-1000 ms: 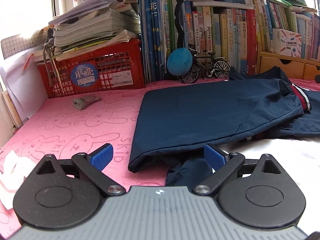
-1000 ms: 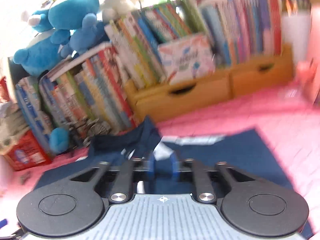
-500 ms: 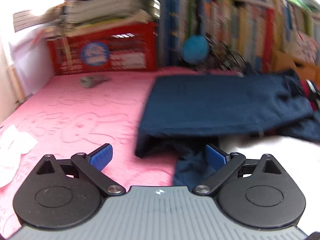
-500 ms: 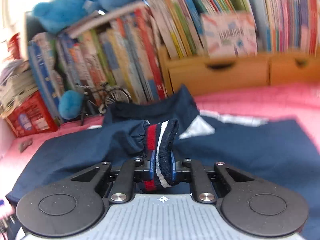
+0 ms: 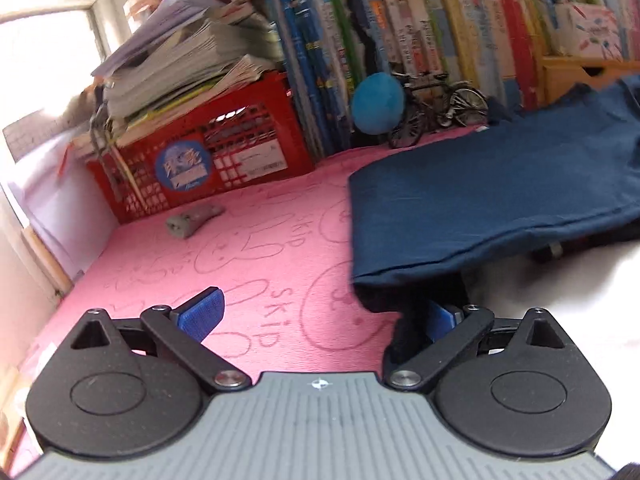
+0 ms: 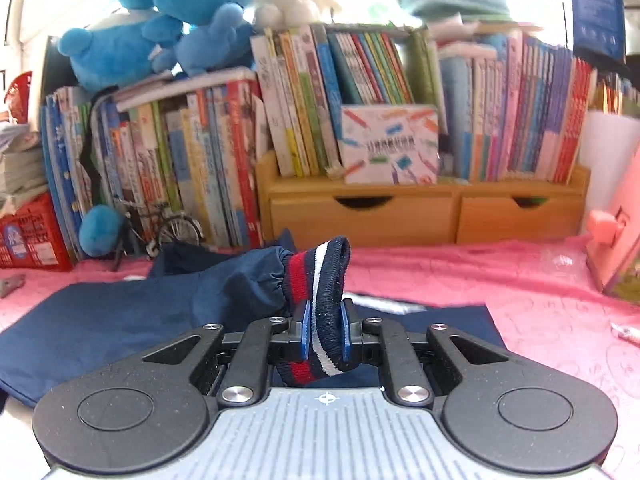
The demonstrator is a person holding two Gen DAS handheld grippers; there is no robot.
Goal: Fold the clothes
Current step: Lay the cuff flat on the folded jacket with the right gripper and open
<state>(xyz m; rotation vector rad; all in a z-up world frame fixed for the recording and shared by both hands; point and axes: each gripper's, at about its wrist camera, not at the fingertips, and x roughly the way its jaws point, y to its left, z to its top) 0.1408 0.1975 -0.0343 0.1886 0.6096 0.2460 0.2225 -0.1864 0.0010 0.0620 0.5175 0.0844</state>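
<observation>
Cuff [image 6: 320,300] now sitting clamped in right gripper [image 6: 325,330] jaws, sleeve lifting toward 12 o'clock (fold progressing); left gripper [image 5: 320,316] jaws hanging apart.

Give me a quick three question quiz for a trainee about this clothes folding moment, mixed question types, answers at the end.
1. True or false: the right gripper is shut on the striped cuff of the navy jacket.
2. Multiple choice: what lies between the open fingers of the left gripper? A) a book B) the pink mat C) the grey object by the crate
3. Fill in: the small model leaning against the books, beside the blue plush ball, is a ____.

Key: 1 true; 2 B; 3 bicycle.
</observation>
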